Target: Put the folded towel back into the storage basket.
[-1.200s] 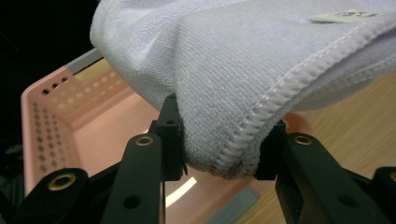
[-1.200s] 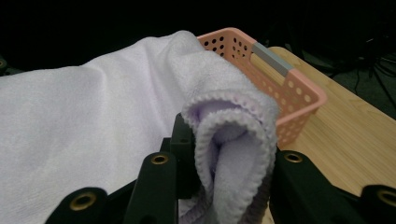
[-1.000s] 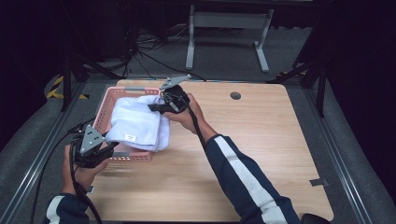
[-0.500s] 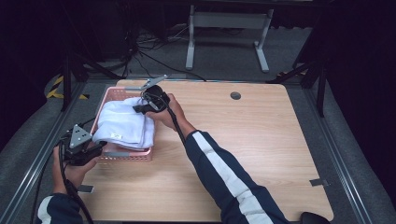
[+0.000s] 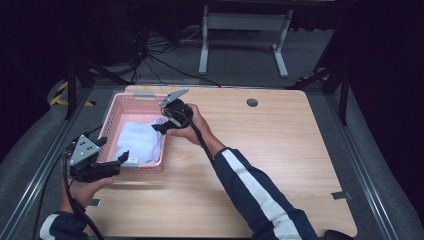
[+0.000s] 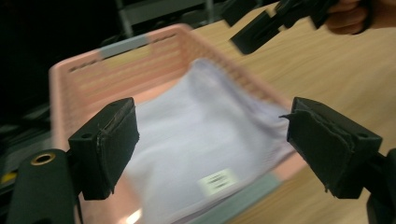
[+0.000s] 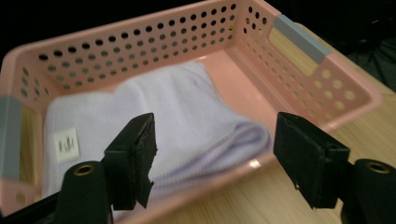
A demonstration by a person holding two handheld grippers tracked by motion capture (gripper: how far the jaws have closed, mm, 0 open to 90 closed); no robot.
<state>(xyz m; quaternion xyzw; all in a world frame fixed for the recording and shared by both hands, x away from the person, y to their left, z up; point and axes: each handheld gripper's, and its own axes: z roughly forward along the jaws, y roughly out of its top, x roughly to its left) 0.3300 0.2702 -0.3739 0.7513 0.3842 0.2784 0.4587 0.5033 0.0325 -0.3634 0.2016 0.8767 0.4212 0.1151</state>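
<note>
Dark navy sleeves with broad white stripes down the arms, a black left tool (image 5: 120, 159) topped by a grey three-cornered plate dotted with screws, a black right tool (image 5: 159, 127) with its own grey plate, square rough-faced black pads (image 6: 114, 144), brass-ringed holes, trailing black cables.

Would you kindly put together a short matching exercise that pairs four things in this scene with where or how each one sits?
Things:
1. folded towel
2. pink basket
3. left gripper
4. right gripper

Places or states:
A. jaws open, at the basket's near corner, by the white label
B. stands on the table's far left part
C. lies inside the basket
D. jaws open, over the basket's right rim

Pairs: 1-C, 2-B, 3-A, 4-D
</note>
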